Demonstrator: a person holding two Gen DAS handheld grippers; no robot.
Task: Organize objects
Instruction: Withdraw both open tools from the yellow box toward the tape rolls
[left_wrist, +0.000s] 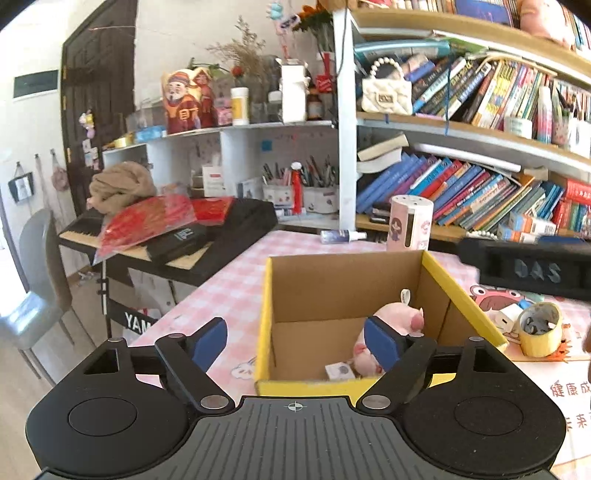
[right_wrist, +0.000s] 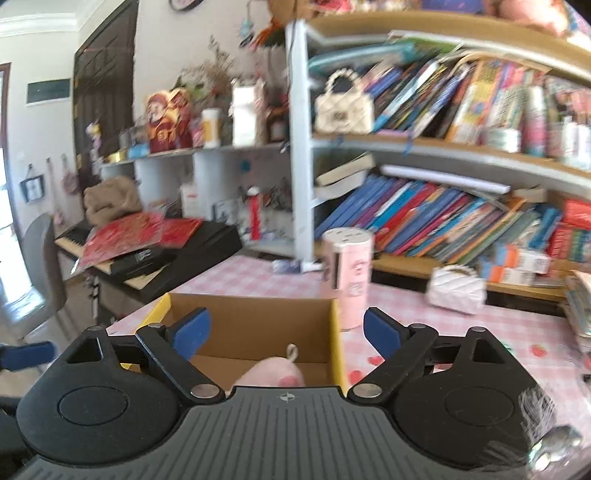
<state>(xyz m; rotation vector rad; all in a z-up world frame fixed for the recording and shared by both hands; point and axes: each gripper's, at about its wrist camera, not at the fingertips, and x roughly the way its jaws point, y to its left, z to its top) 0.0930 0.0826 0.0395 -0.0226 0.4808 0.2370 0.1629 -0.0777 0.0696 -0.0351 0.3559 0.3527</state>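
An open cardboard box with yellow outer walls (left_wrist: 458, 295) stands on the pink checked table. A pink plush pig (left_wrist: 395, 317) lies inside it, with a small white item (left_wrist: 340, 370) beside it. My left gripper (left_wrist: 295, 341) is open and empty at the box's near left corner, one finger outside the wall, one over the pig. My right gripper (right_wrist: 286, 332) is open and empty just above the box (right_wrist: 336, 339), with the pig (right_wrist: 273, 371) below it. The right gripper's black body (left_wrist: 528, 269) shows blurred in the left wrist view.
A yellow tape roll (left_wrist: 539, 328) and a white charger (left_wrist: 508, 315) lie right of the box. A pink cylinder (left_wrist: 410, 221) and a spray bottle (left_wrist: 341, 235) stand behind it. A white quilted purse (right_wrist: 458, 288) lies at the back right. A keyboard piano (left_wrist: 177, 240) stands left of the table, bookshelves behind.
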